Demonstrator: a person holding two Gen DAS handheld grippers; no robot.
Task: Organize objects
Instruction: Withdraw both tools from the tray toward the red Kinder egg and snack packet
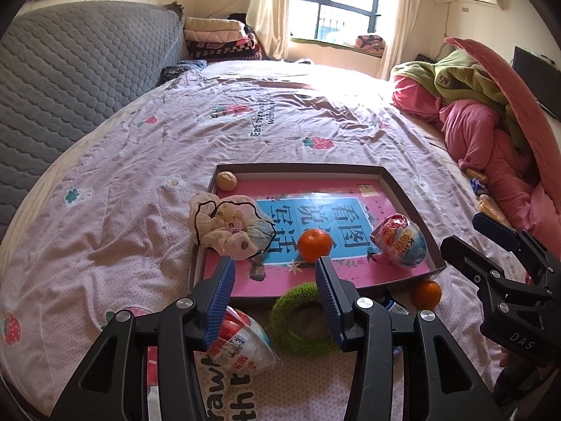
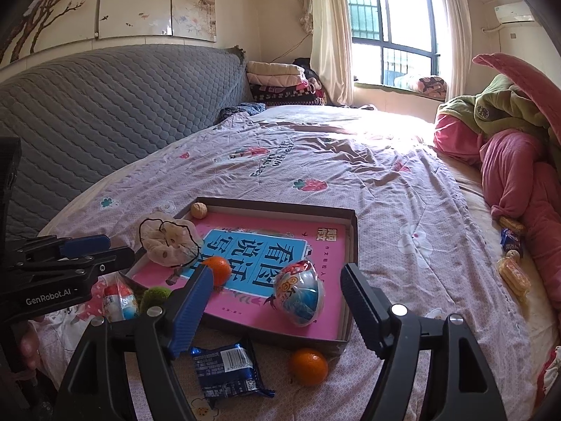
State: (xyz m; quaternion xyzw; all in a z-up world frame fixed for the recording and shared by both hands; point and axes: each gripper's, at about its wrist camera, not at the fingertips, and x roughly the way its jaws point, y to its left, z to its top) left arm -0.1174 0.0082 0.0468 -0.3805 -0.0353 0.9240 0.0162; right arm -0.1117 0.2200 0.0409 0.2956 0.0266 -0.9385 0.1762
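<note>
Above the bed (image 1: 147, 161), both left gripper (image 1: 275, 301) and right gripper (image 2: 277, 303) are held agape, empty; tray (image 2: 352, 242) is loaded with one orange (image 2: 218, 269).

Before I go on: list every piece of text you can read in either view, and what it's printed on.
"看图说话写话": pink book lying in the box.
"GenRobot.AI": left tool body.
"DAS": right tool body.
"Eat strawb... with...": bedsheet, only partly legible.
Blue snack packet: barcode digits too small.
Toy egg wrappers: blurred.
</note>
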